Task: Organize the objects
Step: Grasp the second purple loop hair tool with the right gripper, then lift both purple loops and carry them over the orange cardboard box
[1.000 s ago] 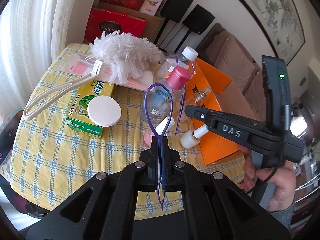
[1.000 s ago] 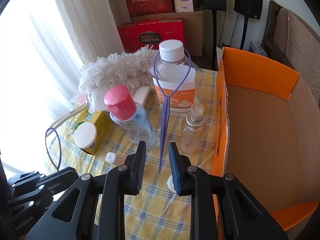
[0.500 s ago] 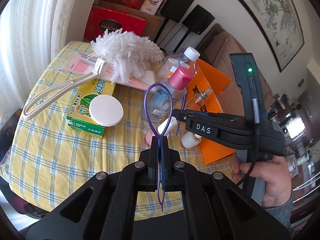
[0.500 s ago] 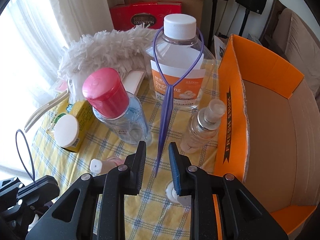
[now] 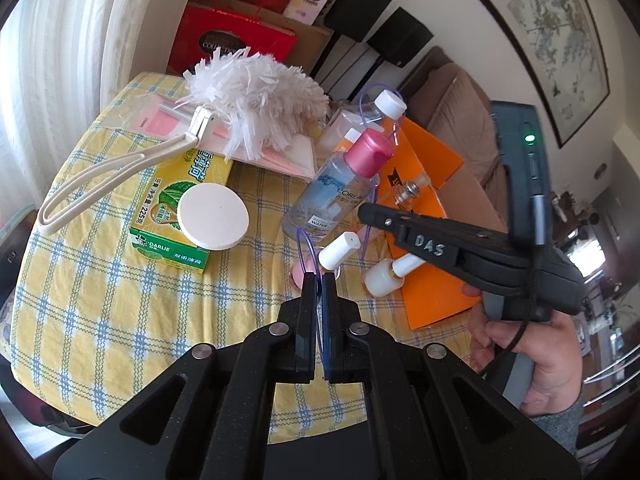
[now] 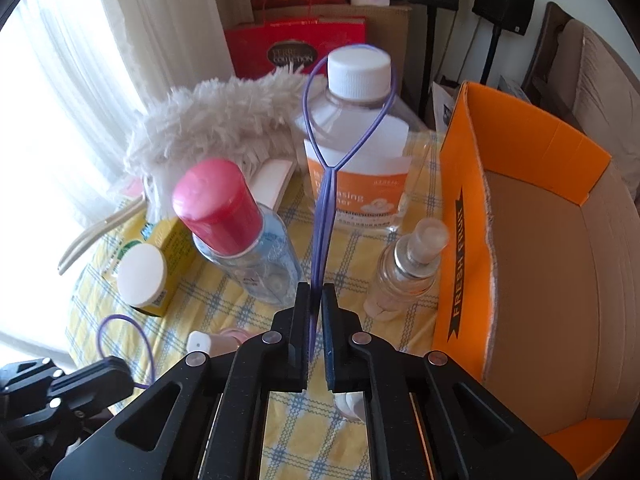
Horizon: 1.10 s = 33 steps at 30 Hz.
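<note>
Both grippers pinch purple loop tools above a cluttered surface.

Right gripper (image 6: 316, 294) is clamped on a purple loop tool (image 6: 325, 200); pink-capped bottle (image 6: 236, 228) and small spray bottle (image 6: 408, 268) crowd either side, orange box (image 6: 520, 216) open at right. Left gripper (image 5: 318, 285) pinches a second loop (image 5: 308, 250), largely hidden between its jaws.

Left wrist view: "DARLIE" and "225" stand on the green-yellow box (image 5: 182, 204) at left centre; "L'OREAL" and "WATER" on the pink-capped bottle (image 5: 338, 192) at centre; "DAS" on the right gripper (image 5: 366, 213) at right.

Right wrist view: "FRESH FRUIT" runs down the orange box (image 6: 464, 240) at right; "COLLECTION" marks the red gift box (image 6: 294, 46) at top centre.
</note>
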Available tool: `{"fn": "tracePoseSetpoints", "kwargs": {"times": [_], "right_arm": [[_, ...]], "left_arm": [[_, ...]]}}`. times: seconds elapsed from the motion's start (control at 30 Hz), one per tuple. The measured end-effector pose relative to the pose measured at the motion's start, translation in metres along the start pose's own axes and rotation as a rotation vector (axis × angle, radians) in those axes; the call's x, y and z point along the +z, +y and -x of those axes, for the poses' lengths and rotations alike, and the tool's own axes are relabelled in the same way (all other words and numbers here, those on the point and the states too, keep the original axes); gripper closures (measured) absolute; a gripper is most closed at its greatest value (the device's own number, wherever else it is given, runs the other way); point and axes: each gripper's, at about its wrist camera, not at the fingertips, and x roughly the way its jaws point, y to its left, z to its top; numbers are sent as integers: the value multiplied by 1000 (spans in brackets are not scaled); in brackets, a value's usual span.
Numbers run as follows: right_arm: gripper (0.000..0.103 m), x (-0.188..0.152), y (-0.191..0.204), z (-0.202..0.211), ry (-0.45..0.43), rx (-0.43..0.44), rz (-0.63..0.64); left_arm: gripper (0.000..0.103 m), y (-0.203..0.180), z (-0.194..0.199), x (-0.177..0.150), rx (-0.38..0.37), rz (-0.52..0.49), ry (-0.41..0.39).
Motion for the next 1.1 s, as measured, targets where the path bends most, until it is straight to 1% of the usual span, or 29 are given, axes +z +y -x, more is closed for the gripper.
{"fn": "tracePoseSetpoints", "kwargs": {"times": [0.33,0.57,0.73,0.93,1.1], "right_arm": [[100,12,-3,32,-109,10,-35],[100,8,-4,54,-159,26,-53],[100,4,-10,80,-205,28,-55],[100,-4,-28,112,-246,20,-73],[100,-16,-52,132,-265,-1,-101]], "left_arm": [[101,-7,8,1,-19,-18,-27],[101,-19,19,3,-39,-35,-42],[101,-31,26,8,-52,-58,-54],[101,-56,40,18,-79,-107,-75],[101,-86,47,34,-114,-162,-83]]}}
